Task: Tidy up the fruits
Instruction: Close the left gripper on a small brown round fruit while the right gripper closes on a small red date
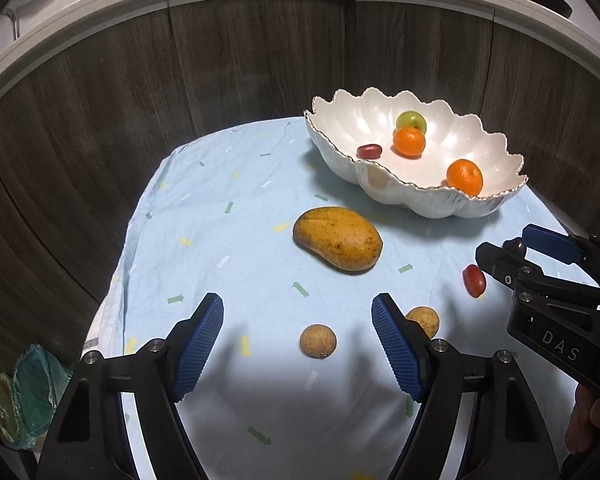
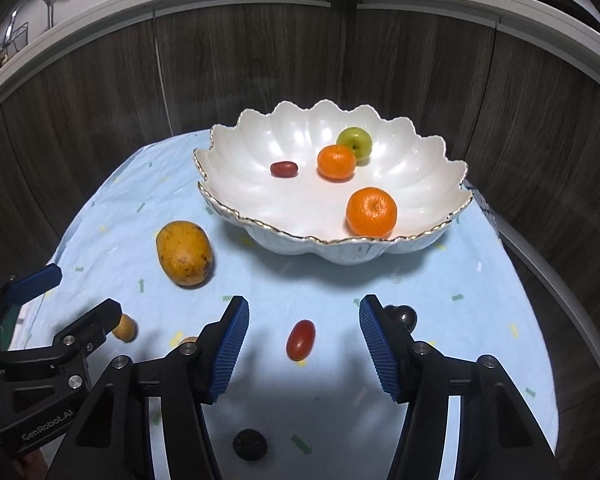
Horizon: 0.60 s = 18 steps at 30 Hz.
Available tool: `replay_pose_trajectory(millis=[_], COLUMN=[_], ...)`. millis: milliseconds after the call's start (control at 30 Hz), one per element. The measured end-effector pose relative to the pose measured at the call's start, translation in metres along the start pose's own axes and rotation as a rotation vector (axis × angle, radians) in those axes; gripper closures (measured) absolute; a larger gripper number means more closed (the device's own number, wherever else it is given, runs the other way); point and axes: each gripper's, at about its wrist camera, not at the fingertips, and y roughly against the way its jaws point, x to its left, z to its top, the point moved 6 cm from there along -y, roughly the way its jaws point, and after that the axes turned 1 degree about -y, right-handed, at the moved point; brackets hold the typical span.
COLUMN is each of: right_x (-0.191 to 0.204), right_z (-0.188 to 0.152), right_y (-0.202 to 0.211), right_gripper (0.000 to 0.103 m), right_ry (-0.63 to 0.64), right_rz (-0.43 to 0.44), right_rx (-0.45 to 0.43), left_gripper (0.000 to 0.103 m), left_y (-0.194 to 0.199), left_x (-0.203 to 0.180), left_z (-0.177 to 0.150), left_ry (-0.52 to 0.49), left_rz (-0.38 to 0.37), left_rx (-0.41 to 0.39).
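Where the right finger of the left gripper [image 1: 298, 312] crosses the view, it hides part of a small tan fruit [image 1: 425, 319]; species not clear. In the right wrist view a dark round fruit [image 2: 405, 316] sits half behind the right gripper's [image 2: 304, 316] right finger, and a 2nd dark, rough item [image 2: 250, 444] lies low in the frame, too dim to ID. A hand [image 1: 588, 424] is cut off at the frame edge.

Both grippers pitch down toward the light blue cloth [image 1: 240, 248]. L gripper: jaws apart, moderately wide, nothing gripped; a round tan fruit [image 1: 318, 341] lies on the cloth between the fingers, no pad contact. R gripper: jaws apart, medium gap, nothing gripped; a red grape tomato [image 2: 300, 340] lies between the fingers, untouched.

Mango [image 1: 337, 238] on the cloth, near the scalloped white bowl [image 2: 236, 152]. Bowl contents: two mandarins [image 2: 371, 212] [image 2: 336, 162], green apple [image 2: 355, 142], second red tomato [image 2: 284, 169].
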Motion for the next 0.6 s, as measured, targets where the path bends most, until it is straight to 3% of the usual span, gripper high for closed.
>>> replay_pose_trajectory(millis=[600], right_x=[-0.004], right_z=[-0.014], right_y=[-0.021], right_gripper=[0.045], right_ry=[-0.024], right_rz=[0.019], right_rx=[0.046], left_gripper=[0.053], left_y=[-0.022], left_x=[-0.007], left_z=[-0.015], left_ry=[0.006], left_rz=[-0.017], left_rx=[0.039])
